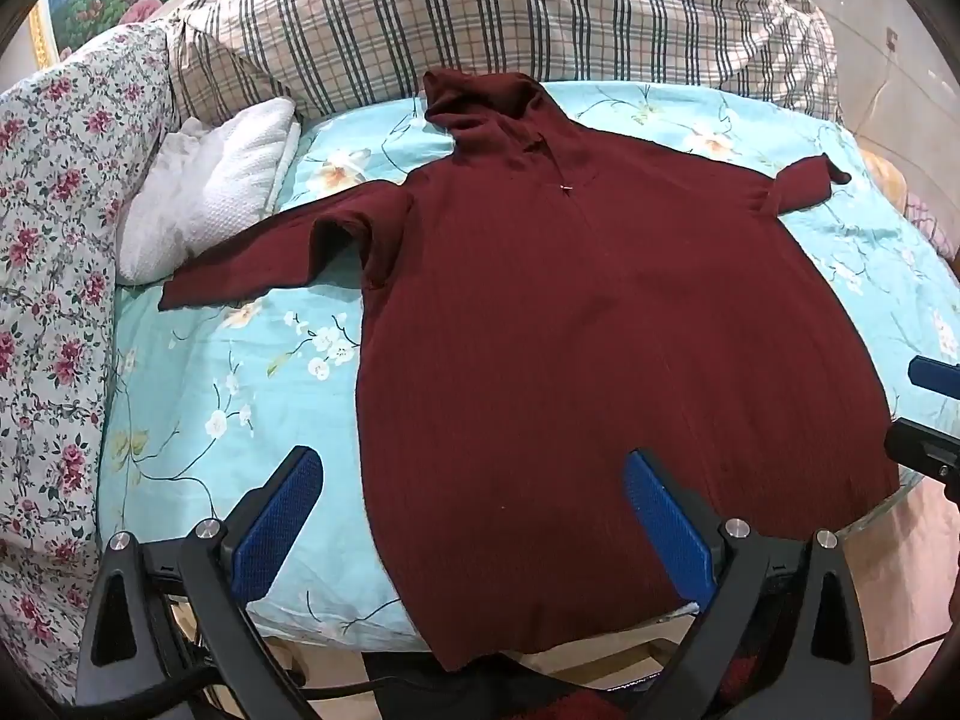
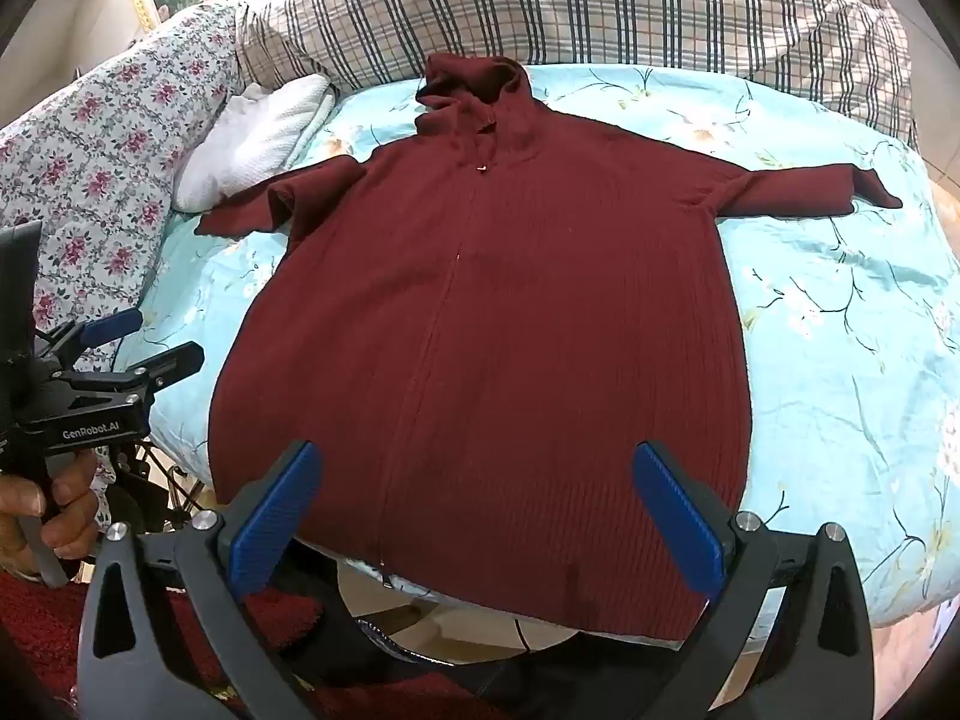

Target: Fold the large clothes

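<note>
Left tool (image 1: 474,474) hanging wide, nothing between the blue pads (image 1: 282,519), hovering over the near edge of the bed (image 1: 198,420), above the hem's left part. Right tool (image 2: 480,474) also standing wide and empty, hovering over the hem of the maroon hooded coat (image 2: 492,330). Left tool showing at the left edge of the right wrist view, a hand (image 2: 42,516) gripping its handle.

Coat lying flat, front up, in the middle of the bed, hood (image 2: 474,84) toward the far edge, sleeves spreading toward left and right edges, hem drooping over the near edge. Lying on a light blue floral sheet (image 2: 840,330).

White pillow (image 1: 210,192) sitting near the far left corner, beside the left sleeve. Plaid quilt (image 1: 510,18) bunching along the far edge. Pink floral bedding (image 1: 54,228) running down the left edge.
</note>
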Action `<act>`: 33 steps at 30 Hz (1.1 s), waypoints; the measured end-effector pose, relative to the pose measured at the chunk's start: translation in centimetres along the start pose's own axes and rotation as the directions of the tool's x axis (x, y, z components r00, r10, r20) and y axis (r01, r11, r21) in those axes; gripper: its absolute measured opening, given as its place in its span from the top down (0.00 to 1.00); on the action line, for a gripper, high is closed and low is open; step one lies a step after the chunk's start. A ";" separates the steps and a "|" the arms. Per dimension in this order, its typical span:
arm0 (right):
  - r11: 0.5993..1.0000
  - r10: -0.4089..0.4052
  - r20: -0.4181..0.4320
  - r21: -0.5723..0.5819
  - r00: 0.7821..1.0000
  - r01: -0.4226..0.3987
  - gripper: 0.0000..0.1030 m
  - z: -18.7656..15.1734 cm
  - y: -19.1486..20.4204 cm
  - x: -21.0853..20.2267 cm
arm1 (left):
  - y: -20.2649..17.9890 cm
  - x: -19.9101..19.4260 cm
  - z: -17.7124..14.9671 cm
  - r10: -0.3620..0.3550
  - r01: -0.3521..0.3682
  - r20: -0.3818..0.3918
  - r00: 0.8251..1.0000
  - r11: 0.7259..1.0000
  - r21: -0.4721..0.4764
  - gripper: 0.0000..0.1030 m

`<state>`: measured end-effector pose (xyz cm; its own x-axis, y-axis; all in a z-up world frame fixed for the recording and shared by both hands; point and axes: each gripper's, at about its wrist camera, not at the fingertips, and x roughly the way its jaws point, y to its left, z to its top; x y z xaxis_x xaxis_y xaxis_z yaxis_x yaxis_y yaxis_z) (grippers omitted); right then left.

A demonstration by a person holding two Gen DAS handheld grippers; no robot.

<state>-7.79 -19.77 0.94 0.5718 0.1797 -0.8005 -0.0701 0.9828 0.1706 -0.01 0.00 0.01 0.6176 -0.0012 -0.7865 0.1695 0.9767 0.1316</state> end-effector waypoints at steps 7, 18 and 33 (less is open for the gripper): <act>1.000 0.001 -0.001 -0.001 1.000 -0.001 0.00 -0.1 -0.1 0.1 | -0.2 -0.1 -0.1 0.002 -0.002 0.002 1.000 1.000 0.002 0.02; 1.000 0.002 0.002 -0.001 1.000 -0.002 0.00 0.1 0.1 0.0 | -0.1 0.0 0.3 -0.004 0.004 0.003 1.000 1.000 -0.001 0.02; 1.000 0.004 0.003 -0.001 1.000 -0.004 0.00 0.0 0.3 0.0 | -0.1 0.0 0.2 -0.006 0.006 0.007 1.000 1.000 -0.003 0.02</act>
<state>-7.78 -19.50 1.00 0.5741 0.1835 -0.7980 -0.0734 0.9822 0.1731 0.15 -0.15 0.11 0.6221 -0.0085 -0.7829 0.1712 0.9772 0.1254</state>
